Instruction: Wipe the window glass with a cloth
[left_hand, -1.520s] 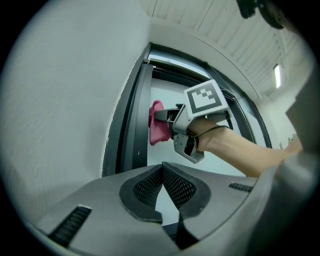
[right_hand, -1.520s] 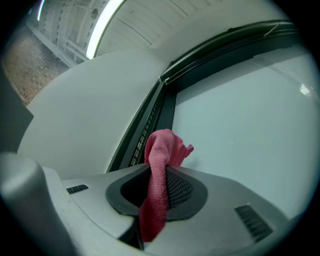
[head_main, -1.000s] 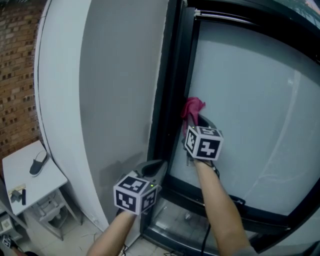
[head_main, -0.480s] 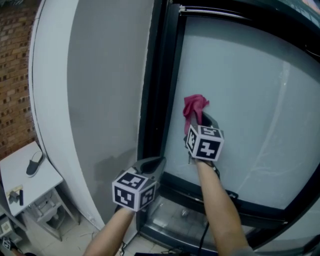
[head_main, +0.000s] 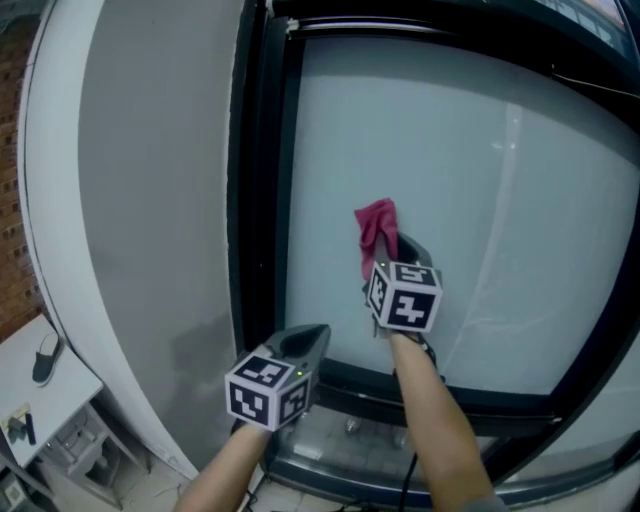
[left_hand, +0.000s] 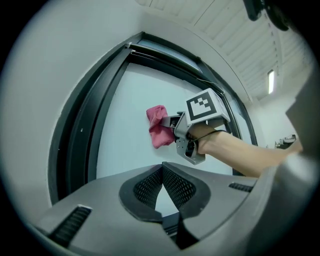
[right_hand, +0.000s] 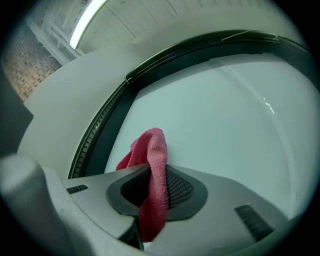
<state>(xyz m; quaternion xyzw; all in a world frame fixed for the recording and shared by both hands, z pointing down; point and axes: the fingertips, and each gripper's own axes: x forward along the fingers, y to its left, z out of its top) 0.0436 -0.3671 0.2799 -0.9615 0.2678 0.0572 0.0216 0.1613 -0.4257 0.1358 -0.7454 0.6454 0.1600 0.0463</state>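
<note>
Cloth (head_main: 376, 222), the pink one, sits mid-frame up against the window glass (head_main: 480, 180). It's pinched tight in the right gripper (head_main: 388, 255) so a loose fold pokes out to rub the pane, I reckon. Left gripper (head_main: 312, 340) hangs lower left by the dark frame (head_main: 262, 200), jaws closed on nothing, probably just out of the way. No bucket or bottle in sight.

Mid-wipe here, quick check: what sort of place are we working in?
Probably indoors in a building, facing a large window: pale glass in a dark frame, a slatted ceiling with a strip light, and a brick wall to the left.
</note>
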